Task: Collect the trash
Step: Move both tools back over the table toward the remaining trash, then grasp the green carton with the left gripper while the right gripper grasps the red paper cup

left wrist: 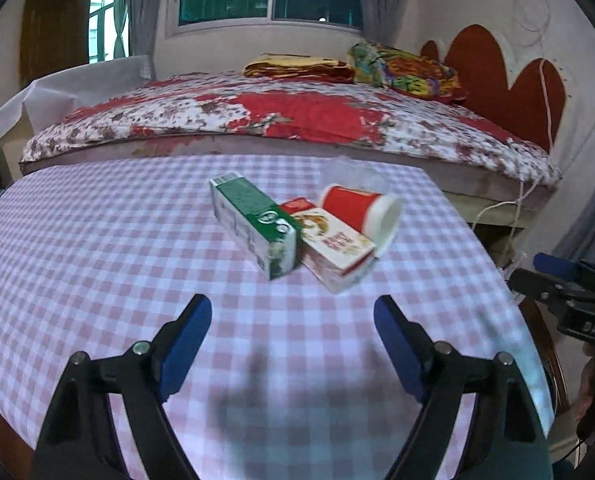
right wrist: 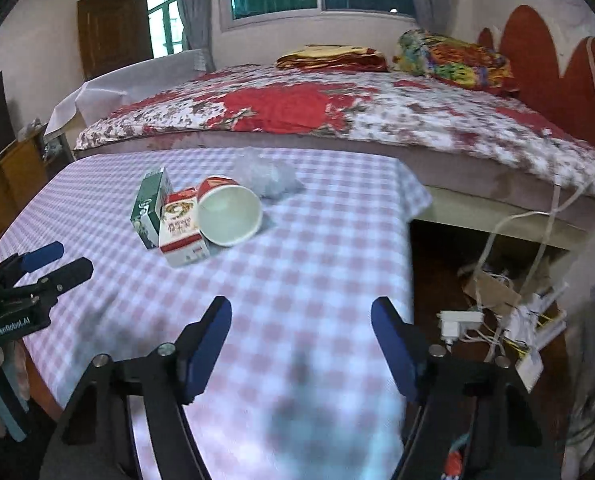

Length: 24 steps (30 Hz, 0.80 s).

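On the pink checked tablecloth (left wrist: 77, 248) lie a green carton (left wrist: 253, 224), a red and white carton (left wrist: 333, 248), a red paper cup (left wrist: 361, 210) on its side and a clear crumpled plastic piece (left wrist: 357, 172) behind it. My left gripper (left wrist: 293, 312) is open and empty, hovering short of the cartons. In the right wrist view the green carton (right wrist: 149, 208), red and white carton (right wrist: 181, 228), cup (right wrist: 227, 212) and plastic (right wrist: 269, 178) lie up left. My right gripper (right wrist: 301, 314) is open and empty over the cloth (right wrist: 317, 248).
A bed (left wrist: 297, 120) with a floral cover stands right behind the table. Folded blankets (left wrist: 409, 68) lie on it. Cables and a power strip (right wrist: 497, 320) lie on the floor right of the table. Each gripper shows at the other view's edge: right (left wrist: 561, 280), left (right wrist: 53, 264).
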Available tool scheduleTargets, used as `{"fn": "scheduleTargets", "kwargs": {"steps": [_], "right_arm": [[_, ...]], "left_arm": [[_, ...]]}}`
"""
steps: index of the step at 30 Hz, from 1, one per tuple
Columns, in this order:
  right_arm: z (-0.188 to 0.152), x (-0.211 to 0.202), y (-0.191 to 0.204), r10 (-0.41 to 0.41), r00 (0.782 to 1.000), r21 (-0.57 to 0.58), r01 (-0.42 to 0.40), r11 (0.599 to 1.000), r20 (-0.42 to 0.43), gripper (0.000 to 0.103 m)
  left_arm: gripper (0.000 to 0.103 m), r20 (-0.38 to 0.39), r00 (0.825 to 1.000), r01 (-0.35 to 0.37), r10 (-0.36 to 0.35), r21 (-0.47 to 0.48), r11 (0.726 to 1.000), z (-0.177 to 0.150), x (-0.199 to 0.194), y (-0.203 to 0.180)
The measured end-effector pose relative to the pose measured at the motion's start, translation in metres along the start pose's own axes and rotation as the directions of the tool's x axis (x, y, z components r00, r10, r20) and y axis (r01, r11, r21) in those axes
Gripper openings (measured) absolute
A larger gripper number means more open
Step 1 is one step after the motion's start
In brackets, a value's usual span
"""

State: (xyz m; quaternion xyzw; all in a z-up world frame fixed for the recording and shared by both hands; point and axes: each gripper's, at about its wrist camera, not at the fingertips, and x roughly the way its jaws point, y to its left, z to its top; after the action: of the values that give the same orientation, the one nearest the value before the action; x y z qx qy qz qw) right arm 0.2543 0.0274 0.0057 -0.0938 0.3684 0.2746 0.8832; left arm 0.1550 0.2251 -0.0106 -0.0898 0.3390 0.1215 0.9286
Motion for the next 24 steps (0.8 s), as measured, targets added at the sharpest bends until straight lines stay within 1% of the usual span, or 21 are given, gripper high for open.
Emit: {"fn": "scheduleTargets", "kwargs": {"steps": [3,9,13,17,21,22,24], "right_arm": [[0.013,0.032,0.008,0.026,0.999,-0.006,-0.026,1.000,-0.030,0.060],[0.040,0.083,0.016,0.063,0.996,-0.009,-0.064,0.998,-0.069,0.058],[0.055,0.113,0.023,0.088,0.992,-0.027,-0.091,0.995,-0.093,0.057],[0.065,0.136,0.024,0.097,0.989,-0.036,-0.101,0.994,-0.112,0.057],[0.070,0.153,0.026,0.118,0.985,-0.040,-0.124,0.991,-0.123,0.056],[0.070,0.156,0.027,0.125,0.984,-0.043,-0.131,0.990,-0.124,0.055],[0.070,0.159,0.030,0.138,0.982,-0.050,-0.145,0.988,-0.128,0.048]], "left_arm": [[0.084,-0.007,1.000,-0.003,0.003,-0.015,1.000,0.009,0.016,0.003],[0.084,-0.018,1.000,-0.016,0.016,-0.020,1.000,0.029,0.050,-0.002],[0.083,-0.033,0.999,-0.029,0.027,-0.040,0.999,0.038,0.069,0.004],[0.083,-0.065,0.997,-0.035,0.032,-0.053,0.998,0.042,0.086,0.010],[0.079,-0.091,0.995,-0.047,0.043,-0.042,0.998,0.042,0.096,0.018],[0.079,-0.087,0.995,-0.054,0.050,-0.043,0.998,0.042,0.095,0.020],[0.079,-0.088,0.994,-0.072,0.069,-0.037,0.997,0.042,0.093,0.027]]}}
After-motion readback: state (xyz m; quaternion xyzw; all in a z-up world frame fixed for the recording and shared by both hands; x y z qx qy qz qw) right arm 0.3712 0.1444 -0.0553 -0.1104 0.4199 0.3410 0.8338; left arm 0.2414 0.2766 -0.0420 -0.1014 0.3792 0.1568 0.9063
